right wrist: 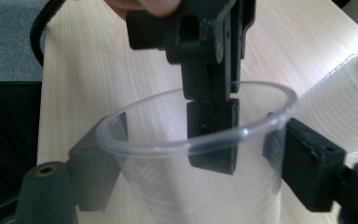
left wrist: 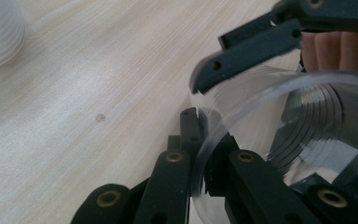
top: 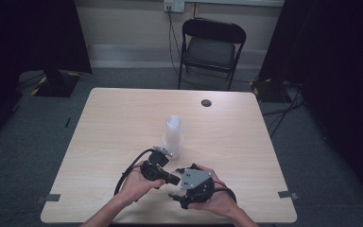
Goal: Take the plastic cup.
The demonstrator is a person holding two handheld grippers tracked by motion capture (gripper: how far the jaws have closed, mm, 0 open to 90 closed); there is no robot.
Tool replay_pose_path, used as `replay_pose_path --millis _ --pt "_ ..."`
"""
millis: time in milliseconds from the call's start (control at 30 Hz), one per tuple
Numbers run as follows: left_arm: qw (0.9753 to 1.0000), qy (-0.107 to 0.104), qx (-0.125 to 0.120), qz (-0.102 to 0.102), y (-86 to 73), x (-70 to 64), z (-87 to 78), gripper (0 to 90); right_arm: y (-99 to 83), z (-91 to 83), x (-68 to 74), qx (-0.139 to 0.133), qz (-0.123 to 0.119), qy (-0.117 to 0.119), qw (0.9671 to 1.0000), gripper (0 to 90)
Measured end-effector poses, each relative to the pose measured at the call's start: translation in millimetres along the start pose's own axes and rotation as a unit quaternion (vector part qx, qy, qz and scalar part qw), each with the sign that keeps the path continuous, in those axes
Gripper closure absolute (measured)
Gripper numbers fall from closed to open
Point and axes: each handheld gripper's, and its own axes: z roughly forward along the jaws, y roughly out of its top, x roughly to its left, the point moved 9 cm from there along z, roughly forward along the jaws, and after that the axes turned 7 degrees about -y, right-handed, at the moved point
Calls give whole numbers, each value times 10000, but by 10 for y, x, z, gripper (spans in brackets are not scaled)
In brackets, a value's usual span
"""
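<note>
Right gripper clamping clear cup, left gripper pinching its rim

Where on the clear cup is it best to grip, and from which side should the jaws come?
Judging by its pose, grip the clear cup around its body just under the rim, jaws on opposite outer sides, as the right gripper does. The wall is thin, so a gentle squeeze seems wise. The left gripper pinches the rim edge-on, one jaw inside: a second option.
</note>
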Motion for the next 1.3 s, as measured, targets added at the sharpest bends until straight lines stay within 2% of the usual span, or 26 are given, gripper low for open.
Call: replay_pose_path --millis 100,267,433,633,700,767,867,900,1100,1233,1300 --pt "10000 0 58 -38 -9 0 35 889 15 -5 -4 -42 31 -31 10000 228" --pt "9999 4 136 54 -21 -24 71 881 33 -16 22 -72 74 -33 9999 227" --pt "10000 -30 65 18 -14 -38 41 884 55 -36 20 -117 126 -36 9998 241" --pt "9999 9 32 107 -5 -31 30 869 64 -46 7 -155 205 -24 9997 256" --pt "9998 -1 -18 183 6 -28 28 865 63 -49 -2 -166 238 -29 9996 258" --pt "9997 51 -96 213 22 -19 22 846 64 -55 -19 -194 291 -54 9994 259" --pt "9996 21 -179 226 36 -19 14 819 71 -70 -44 -227 346 -87 9991 260" --pt "9994 123 -218 224 44 -11 9 811 72 -73 -48 -232 354 -95 9991 260" --pt "9988 21 -429 217 84 -33 -20 787 70 -80 -64 -228 386 -131 9989 261" --pt "9984 85 -499 253 95 -29 -44 762 64 -93 -75 -226 444 -155 9986 262" --pt "9975 76 -654 255 119 -42 -67 755 60 -98 -88 -238 480 -177 9984 262"
